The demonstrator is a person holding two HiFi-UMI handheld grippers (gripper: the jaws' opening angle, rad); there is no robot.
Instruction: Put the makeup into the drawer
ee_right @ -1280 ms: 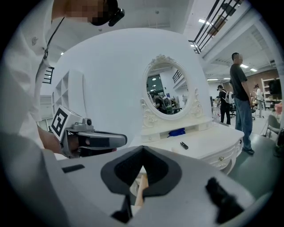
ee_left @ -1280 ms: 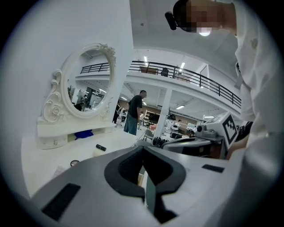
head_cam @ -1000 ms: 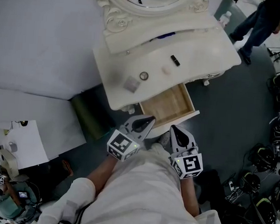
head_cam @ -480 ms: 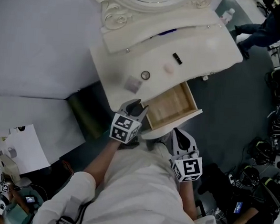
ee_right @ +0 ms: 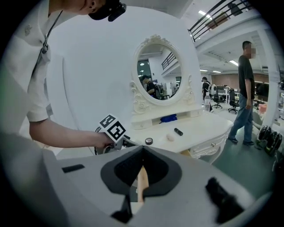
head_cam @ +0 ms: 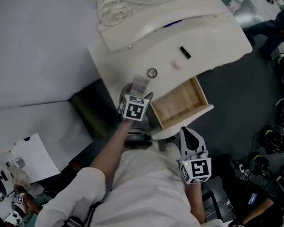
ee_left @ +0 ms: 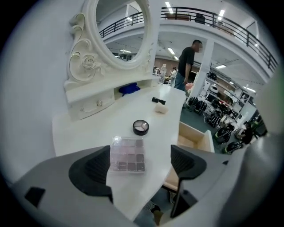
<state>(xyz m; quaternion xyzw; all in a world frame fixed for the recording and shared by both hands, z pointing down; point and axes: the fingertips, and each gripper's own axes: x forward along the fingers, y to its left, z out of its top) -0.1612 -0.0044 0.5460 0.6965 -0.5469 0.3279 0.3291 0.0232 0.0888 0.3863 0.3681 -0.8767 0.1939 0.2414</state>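
Observation:
A clear eyeshadow palette (ee_left: 127, 154) lies near the front edge of the white dressing table (head_cam: 215, 38). My left gripper (ee_left: 141, 159) hangs just over it, and its jaws have just been opening. They now stand wide on either side of the palette (head_cam: 140, 82) without pressing it. Behind it lie a round compact (ee_left: 140, 127), a pale sponge (ee_left: 160, 108) and a black lipstick (ee_left: 158, 100). The wooden drawer (head_cam: 181, 102) stands pulled out at the right. My right gripper (head_cam: 191, 137) is shut and empty, held near my body below the drawer.
An ornate oval mirror (ee_left: 117, 35) rises at the table's back, with a blue item (ee_left: 129, 88) on the shelf under it. A person (ee_right: 246, 93) stands to the right. Dark equipment (head_cam: 275, 144) litters the floor on that side.
My left gripper has travelled from beside my body forward and down over the table's front edge to the palette, and its jaws have opened. The right gripper has barely shifted.

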